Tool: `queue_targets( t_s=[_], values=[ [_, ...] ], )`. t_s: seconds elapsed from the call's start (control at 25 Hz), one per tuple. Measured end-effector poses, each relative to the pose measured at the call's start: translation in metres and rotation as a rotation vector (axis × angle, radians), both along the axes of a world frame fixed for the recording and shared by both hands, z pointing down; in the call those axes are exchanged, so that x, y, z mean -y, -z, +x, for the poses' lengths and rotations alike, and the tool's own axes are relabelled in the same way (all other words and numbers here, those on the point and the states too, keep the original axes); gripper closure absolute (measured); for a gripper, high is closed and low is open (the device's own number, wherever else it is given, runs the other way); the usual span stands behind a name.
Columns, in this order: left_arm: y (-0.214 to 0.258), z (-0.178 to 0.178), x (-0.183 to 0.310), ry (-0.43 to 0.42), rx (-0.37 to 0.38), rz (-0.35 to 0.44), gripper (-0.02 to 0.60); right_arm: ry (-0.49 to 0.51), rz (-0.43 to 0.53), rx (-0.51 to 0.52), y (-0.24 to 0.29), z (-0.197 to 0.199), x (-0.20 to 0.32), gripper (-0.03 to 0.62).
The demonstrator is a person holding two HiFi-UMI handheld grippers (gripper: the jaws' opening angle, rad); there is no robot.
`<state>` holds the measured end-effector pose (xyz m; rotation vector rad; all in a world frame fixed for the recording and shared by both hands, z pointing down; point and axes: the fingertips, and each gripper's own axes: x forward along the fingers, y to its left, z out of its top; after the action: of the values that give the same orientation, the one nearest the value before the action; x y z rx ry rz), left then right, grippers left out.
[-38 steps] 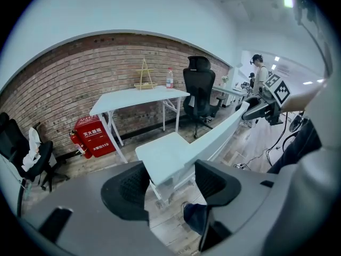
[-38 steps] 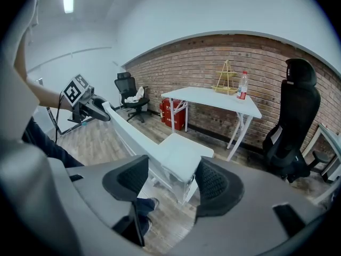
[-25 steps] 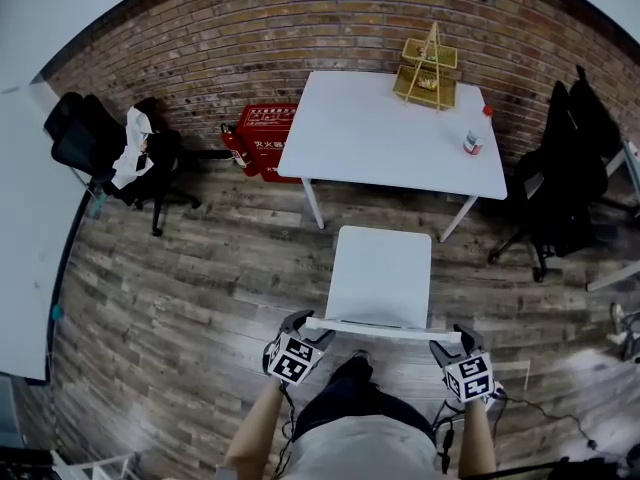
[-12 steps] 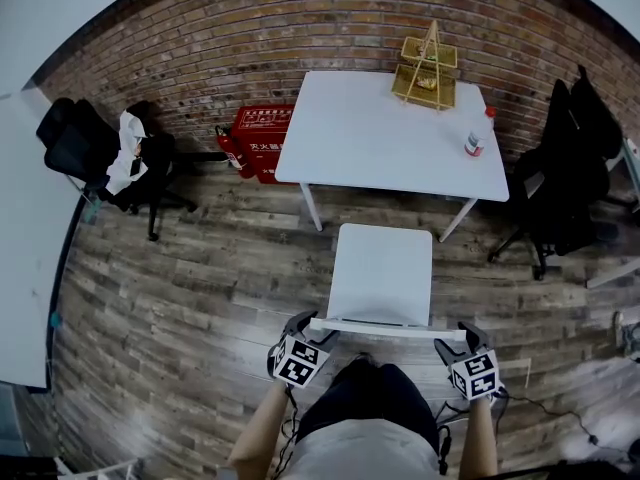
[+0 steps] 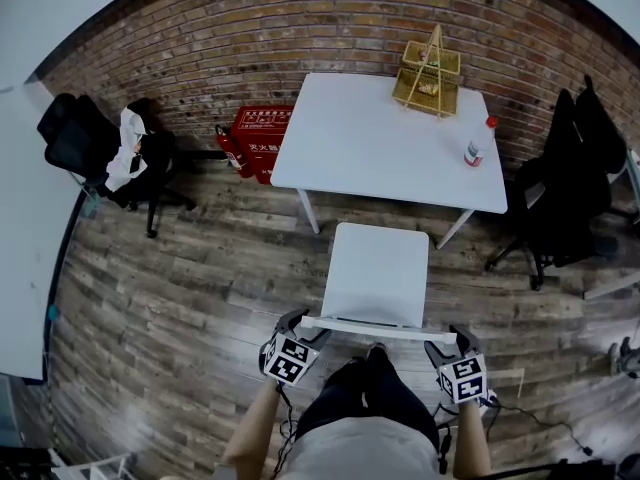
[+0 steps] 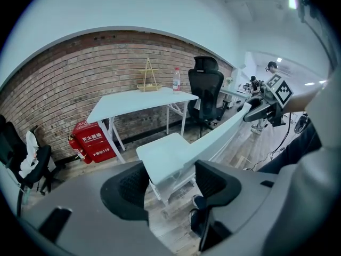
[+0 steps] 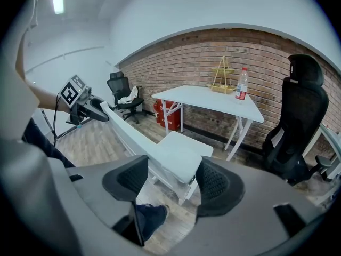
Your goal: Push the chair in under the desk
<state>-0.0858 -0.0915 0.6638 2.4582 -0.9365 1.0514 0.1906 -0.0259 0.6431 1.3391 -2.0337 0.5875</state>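
Observation:
A white chair point(image 5: 378, 271) stands on the wood floor facing the white desk point(image 5: 380, 138), its seat front close to the desk's near edge. My left gripper point(image 5: 300, 330) is at the left end of the backrest rail and my right gripper point(image 5: 445, 346) at the right end. In the left gripper view the jaws point(image 6: 169, 183) stand apart with the backrest end point(image 6: 213, 140) between the pads. The right gripper view shows the same: wide jaws point(image 7: 171, 180) straddle the rail point(image 7: 133, 137). The person's legs are just behind the chair.
On the desk are a wire basket point(image 5: 428, 68) and a bottle point(image 5: 476, 146). A red crate point(image 5: 262, 140) sits left of the desk by the brick wall. Black office chairs stand at the left point(image 5: 100, 148) and right point(image 5: 560, 183). Another white table edge point(image 5: 20, 228) runs along the far left.
The chair, both grippers and the person have moved a little forward; the gap between the seat front and the desk's near edge has narrowed.

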Motion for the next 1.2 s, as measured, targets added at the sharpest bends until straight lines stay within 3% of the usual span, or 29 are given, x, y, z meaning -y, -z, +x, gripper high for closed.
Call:
queue_targets(
  t_s=[1.2],
  values=[
    [0.003, 0.035, 0.083, 0.039, 0.013, 0.016, 0.301, 0.027, 0.016, 0.003, 0.002, 0.036, 0.092, 0.309]
  ],
)
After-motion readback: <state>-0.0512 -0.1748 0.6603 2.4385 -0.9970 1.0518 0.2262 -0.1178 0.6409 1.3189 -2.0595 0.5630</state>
